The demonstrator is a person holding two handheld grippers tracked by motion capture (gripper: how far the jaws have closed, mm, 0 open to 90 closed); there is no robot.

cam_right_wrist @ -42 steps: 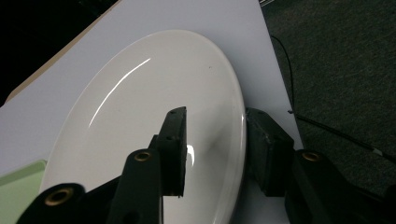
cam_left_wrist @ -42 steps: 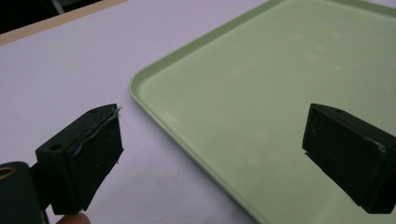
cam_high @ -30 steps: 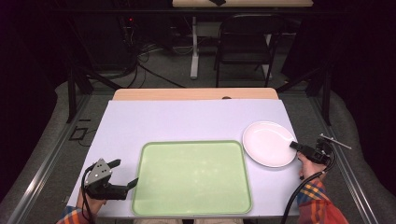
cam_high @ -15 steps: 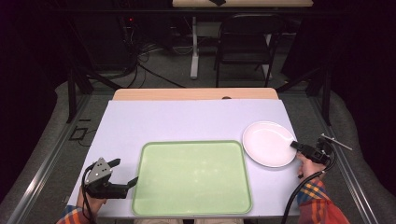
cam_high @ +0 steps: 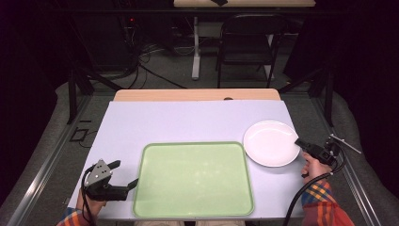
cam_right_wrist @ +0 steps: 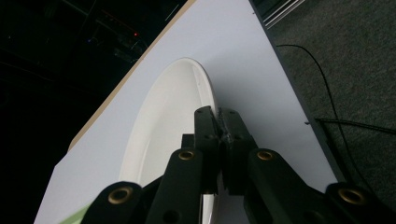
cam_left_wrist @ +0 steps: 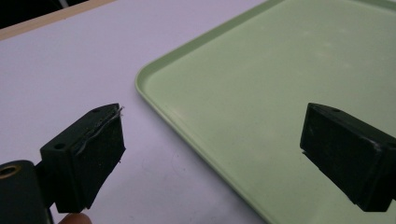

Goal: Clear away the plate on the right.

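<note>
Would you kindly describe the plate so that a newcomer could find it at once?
On the pale lilac table, look right of the big green tray. There lies a round white plate, its right rim pinched by the right gripper. It is the sole round, white thing there.

High overhead view; both tool views close, sharing table (cam_high: 197,122).

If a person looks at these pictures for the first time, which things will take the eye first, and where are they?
The eye goes first to the large pale green rectangular tray at the near middle of the white table. Next is the round white plate beside the tray's far right corner; the right gripper has just been closing and now pinches the plate's rim. The left gripper waits open at the tray's near left edge.
</note>
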